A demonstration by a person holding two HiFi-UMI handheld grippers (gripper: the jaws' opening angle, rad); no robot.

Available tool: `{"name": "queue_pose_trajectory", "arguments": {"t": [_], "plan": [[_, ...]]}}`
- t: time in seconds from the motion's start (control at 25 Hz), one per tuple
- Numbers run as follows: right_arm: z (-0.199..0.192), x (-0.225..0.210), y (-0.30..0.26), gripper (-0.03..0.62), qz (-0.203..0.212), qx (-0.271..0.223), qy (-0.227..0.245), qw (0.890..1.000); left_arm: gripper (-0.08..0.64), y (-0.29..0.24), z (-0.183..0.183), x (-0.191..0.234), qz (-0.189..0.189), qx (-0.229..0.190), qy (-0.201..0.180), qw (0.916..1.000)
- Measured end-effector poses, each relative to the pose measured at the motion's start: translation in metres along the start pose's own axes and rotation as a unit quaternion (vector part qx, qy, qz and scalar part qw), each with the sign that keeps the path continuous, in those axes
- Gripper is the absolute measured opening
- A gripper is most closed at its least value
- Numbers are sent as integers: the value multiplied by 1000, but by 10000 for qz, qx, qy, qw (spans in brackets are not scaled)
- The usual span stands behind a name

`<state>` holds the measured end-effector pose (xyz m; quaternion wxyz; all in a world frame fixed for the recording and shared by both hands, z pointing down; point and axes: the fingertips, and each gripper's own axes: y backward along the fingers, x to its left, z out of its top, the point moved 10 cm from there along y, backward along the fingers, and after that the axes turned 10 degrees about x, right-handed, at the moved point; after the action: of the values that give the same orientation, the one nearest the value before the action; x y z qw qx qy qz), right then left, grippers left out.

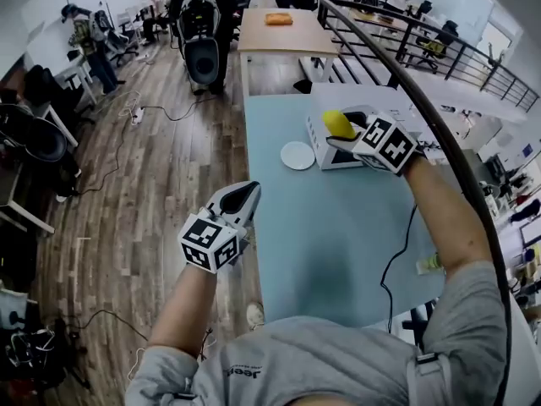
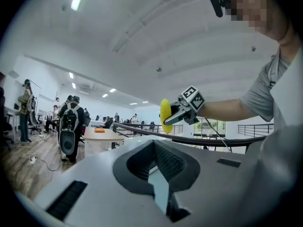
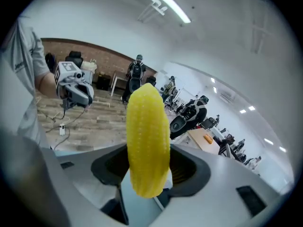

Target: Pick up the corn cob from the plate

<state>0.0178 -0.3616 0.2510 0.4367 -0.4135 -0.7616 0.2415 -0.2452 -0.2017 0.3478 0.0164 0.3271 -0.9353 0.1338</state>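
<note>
Right claw (image 3: 147, 174) is grasping the corn cob (image 3: 147, 141): the right gripper view shows the yellow cob standing upright between the two jaws, which are spread wide around its lower part, with its rounded upper end rising clear above them. In the head view the cob is being held in the air, off the plate (image 1: 297, 156), over a white box (image 1: 321, 146) that is sitting just beside the plate on the pale blue tabletop (image 1: 338, 244). The plate is lying flat on the tabletop with nothing on it.

Left claw (image 2: 154, 148) is clenched: the left gripper view shows its dark pads meeting at the tips with nothing between them. In the head view it is hanging beyond the tabletop's left edge, over the wooden floor (image 1: 152, 193), well apart from the cob and the plate.
</note>
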Motion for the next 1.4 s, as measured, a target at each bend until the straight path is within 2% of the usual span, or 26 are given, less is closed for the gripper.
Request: {"name": "queue_pose_trajectory", "arguments": {"t": [0.08, 0.2, 0.36, 0.48, 0.72, 0.92, 1.16, 1.4], "plan": [[-23, 6, 31, 250, 67, -340, -454, 9984, 18, 4, 7, -35, 234, -56, -12, 9997], [-66, 14, 72, 250, 135, -798, -1145, 9901, 18, 6, 10, -94, 553, -127, 29, 9984], [-118, 17, 118, 250, 270, -1218, -2025, 9713, 18, 1, 16, -171, 910, -227, 88, 9956], [-143, 18, 146, 250, 335, -1488, -2392, 9589, 18, 2, 28, -213, 1159, -306, 140, 9927], [-167, 13, 198, 250, 187, -1732, -2528, 9517, 18, 10, 54, -265, 1536, -360, 85, 9874], [-165, 11, 233, 250, -50, -1820, -2534, 9501, 18, 20, 69, -289, 1576, -333, -89, 9869], [-138, 8, 269, 250, -296, -1992, -2481, 9476, 18, 42, 92, -280, 1524, -530, -152, 9868], [-87, 16, 287, 250, -583, -2130, -2449, 9441, 18, 78, 122, -249, 1305, -793, -399, 9875]]}}
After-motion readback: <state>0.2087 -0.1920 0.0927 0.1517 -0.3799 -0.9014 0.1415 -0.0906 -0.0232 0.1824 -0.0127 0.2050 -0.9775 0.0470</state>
